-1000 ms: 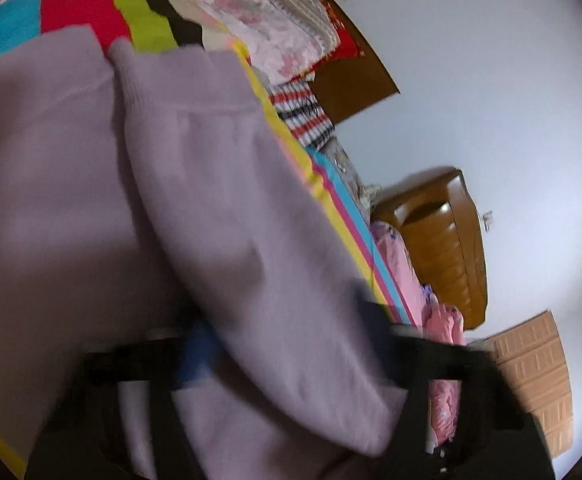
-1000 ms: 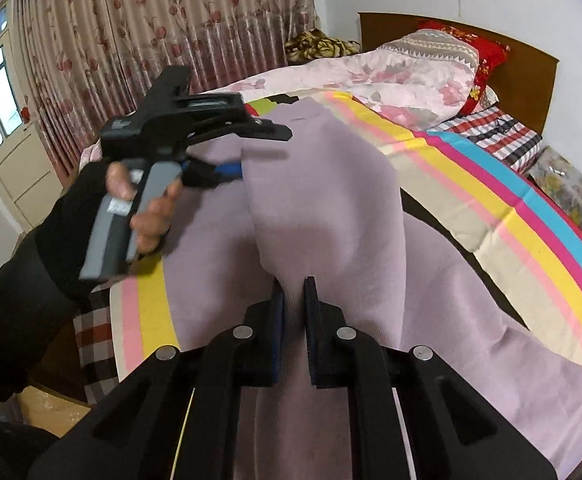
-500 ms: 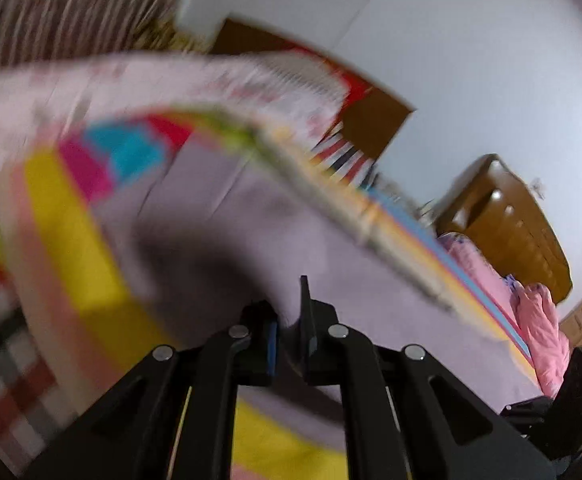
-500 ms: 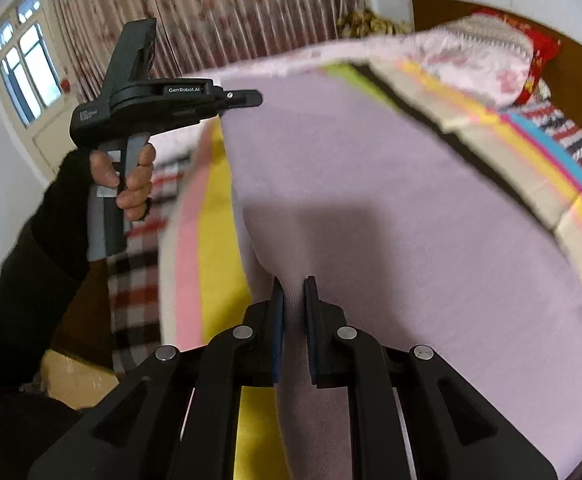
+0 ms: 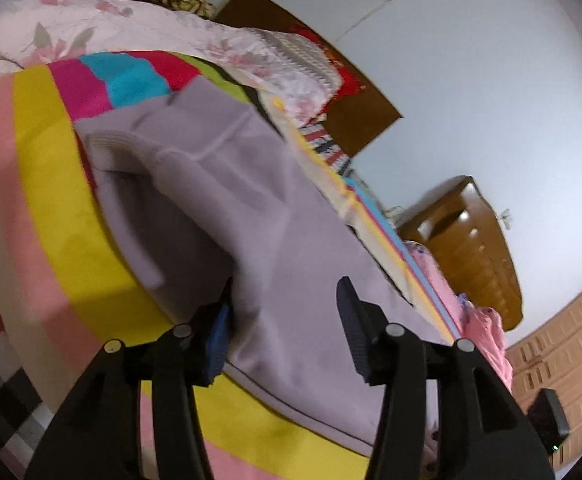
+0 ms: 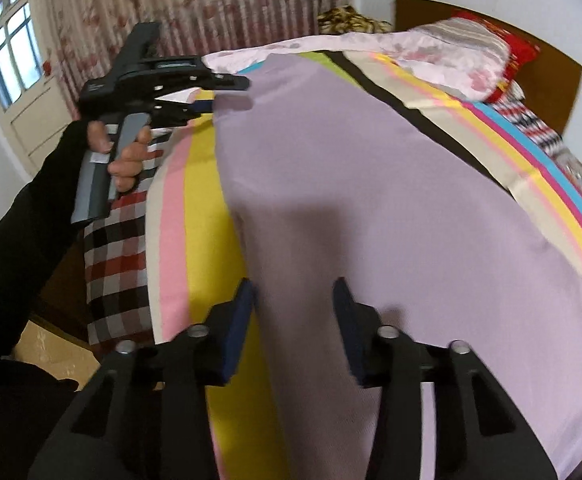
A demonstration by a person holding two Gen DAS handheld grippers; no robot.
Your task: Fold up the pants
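The purple pants are lying on the striped blanket on the bed, folded over so one layer is sitting on top of another. Their near edge is running along the yellow stripe.

The right gripper is hanging low over the near end of the pants with its two fingers wide apart, holding nothing. The left gripper is sitting at the far corner, and its fingers are wide apart too. The cloth is lying loose between them. One blue pad is tucked right against the cloth edge.

What could go wrong? The top layer is looking a bit puffy near the left gripper, so it could be sliding off or opening up when nothing is pinching it. If that pad is catching the cloth while the gripper is pulling away, it could be dragging the corner and spoiling the fold. The pants are also lying close to the bed's side, so a hard tug could be sending them over it.
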